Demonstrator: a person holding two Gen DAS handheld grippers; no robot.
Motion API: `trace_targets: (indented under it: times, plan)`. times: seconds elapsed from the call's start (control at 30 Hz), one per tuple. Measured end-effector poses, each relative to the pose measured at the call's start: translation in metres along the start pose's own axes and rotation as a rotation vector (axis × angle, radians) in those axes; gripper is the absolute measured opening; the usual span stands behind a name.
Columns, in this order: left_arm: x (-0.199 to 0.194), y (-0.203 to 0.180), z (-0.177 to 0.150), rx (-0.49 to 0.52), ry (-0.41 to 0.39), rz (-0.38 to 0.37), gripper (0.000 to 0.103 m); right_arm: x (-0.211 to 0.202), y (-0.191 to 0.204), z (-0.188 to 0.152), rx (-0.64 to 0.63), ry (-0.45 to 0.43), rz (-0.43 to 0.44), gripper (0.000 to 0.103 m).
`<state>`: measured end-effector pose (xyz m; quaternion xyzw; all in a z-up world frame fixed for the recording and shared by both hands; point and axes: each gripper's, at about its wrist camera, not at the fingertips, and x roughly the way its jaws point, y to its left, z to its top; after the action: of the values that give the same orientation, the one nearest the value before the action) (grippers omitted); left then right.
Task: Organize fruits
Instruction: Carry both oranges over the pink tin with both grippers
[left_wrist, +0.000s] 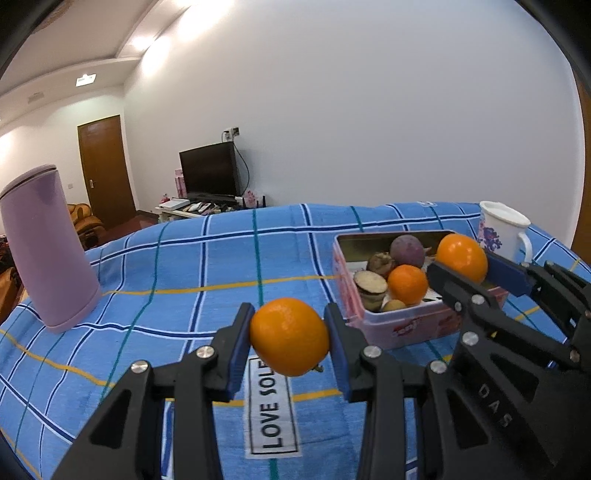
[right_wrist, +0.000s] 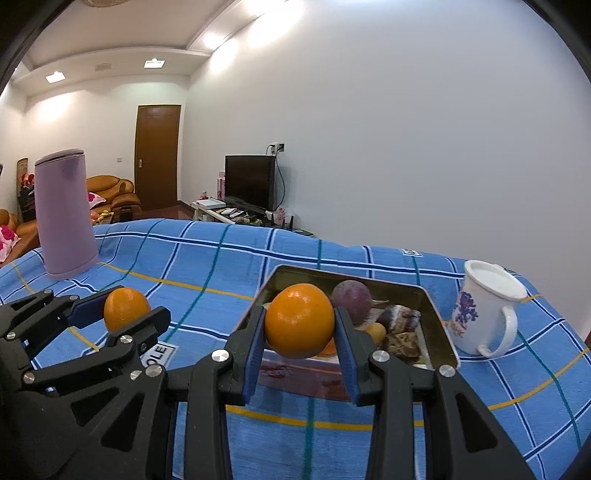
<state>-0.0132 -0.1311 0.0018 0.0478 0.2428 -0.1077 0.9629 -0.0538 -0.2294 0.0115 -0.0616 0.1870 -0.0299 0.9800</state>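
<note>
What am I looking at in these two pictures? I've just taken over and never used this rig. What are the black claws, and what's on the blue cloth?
The black claws are two hand-held grippers; a person carries one in each hand. Each has a camera looking forward along its fingers, so one picture is from the left gripper, the other from the right gripper.

Each one is clamped on a round orange fruit: the left-held orange is above the blue checked cloth, and the right-held orange is over the pink rectangular tin.

The tin holds another small orange, a round purple fruit and some brownish pieces I cannot identify. A tall lilac flask stands at the left, a white flowered mug at the right.
</note>
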Motion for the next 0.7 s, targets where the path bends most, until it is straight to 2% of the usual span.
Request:
trace_targets:
  times: [0.7]
  plan:
    - [0.005, -0.045, 0.004, 0.054, 0.004, -0.048, 0.04, -0.006, -0.05, -0.007, 0.042, 0.004, -0.072, 0.039]
